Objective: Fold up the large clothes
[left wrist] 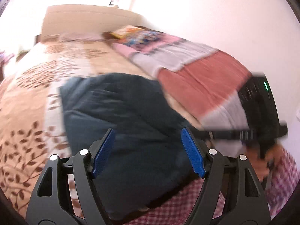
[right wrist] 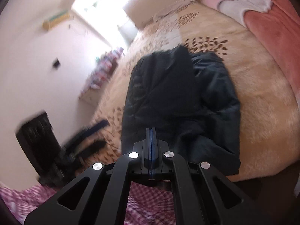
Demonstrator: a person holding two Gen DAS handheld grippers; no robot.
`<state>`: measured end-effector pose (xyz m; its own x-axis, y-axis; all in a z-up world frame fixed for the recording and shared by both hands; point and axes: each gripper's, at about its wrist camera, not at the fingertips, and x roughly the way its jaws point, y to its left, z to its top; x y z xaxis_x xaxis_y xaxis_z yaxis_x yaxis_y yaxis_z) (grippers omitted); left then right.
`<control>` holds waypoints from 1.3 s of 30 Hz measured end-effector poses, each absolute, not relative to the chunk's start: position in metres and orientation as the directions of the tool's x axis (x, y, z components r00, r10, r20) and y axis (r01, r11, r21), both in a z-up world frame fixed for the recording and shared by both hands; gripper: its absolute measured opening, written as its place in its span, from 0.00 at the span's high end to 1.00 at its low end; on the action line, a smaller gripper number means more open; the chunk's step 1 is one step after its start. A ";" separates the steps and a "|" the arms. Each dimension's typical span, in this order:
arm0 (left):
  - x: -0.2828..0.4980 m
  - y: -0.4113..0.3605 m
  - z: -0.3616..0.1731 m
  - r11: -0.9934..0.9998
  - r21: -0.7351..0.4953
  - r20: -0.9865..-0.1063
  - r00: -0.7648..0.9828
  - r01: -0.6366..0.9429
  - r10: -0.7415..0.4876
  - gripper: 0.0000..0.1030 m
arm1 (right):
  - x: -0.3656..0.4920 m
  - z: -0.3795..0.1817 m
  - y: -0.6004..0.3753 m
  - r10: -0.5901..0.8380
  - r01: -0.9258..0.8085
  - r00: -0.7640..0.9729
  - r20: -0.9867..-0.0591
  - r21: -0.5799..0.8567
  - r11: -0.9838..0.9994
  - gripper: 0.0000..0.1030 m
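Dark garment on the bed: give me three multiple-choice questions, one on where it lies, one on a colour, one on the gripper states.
1. Where does the dark garment lie?
A. on the leaf-print bedspread
B. on the floor
C. on a chair

2. What colour are the left hand-held gripper pads?
A. red
B. blue
C. white

3. How do the jaws stand?
A. both open
B. left shut, right open
C. left open, right hand-held gripper shut

Answers: 1 A, bedspread shows all around it. 2 B, both pads are blue. 3 C, left pads stand apart, right ones meet.
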<state>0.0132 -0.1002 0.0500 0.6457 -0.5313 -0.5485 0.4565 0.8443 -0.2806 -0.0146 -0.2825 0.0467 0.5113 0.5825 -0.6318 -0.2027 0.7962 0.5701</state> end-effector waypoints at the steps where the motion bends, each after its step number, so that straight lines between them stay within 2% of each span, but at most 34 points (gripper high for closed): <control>1: 0.022 -0.092 0.051 0.855 -0.305 -0.549 0.656 0.419 -0.517 0.30 | -0.011 0.043 -0.276 0.556 -0.195 0.501 -0.663 0.539 0.819 0.97; 5: 0.047 -0.084 0.051 0.877 -0.307 -0.554 0.681 0.368 -0.480 0.30 | 0.001 0.007 -0.272 0.359 -0.091 0.464 -0.810 0.360 0.929 1.00; 10: 0.088 -0.087 0.045 0.891 -0.304 -0.586 0.672 0.336 -0.453 0.30 | 0.001 -0.047 -0.286 0.320 0.006 0.396 -0.860 0.351 0.936 1.00; 16: 0.134 -0.127 0.044 0.902 -0.222 -0.665 0.619 0.370 -0.418 0.30 | -0.002 -0.074 -0.296 0.362 0.060 0.373 -0.855 0.411 0.910 1.00; 19: 0.163 -0.149 0.028 0.917 -0.181 -0.736 0.569 0.356 -0.366 0.30 | -0.003 -0.078 -0.298 0.369 0.062 0.372 -0.852 0.419 0.906 1.00; 25: 0.194 -0.175 -0.004 0.930 -0.152 -0.813 0.493 0.334 -0.310 0.29 | -0.007 -0.086 -0.307 0.395 0.078 0.378 -0.837 0.454 0.887 1.00; 39: 0.215 -0.203 -0.041 0.947 -0.049 -0.872 0.448 0.318 -0.196 0.22 | 0.000 -0.105 -0.339 0.460 0.121 0.366 -0.809 0.532 0.838 1.00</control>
<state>0.2146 -0.2028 -0.0414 0.4481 -0.1960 -0.8722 0.3181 0.9468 -0.0493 -0.0003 -0.3390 -0.1048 0.3663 0.4603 -0.8087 0.1215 0.8380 0.5320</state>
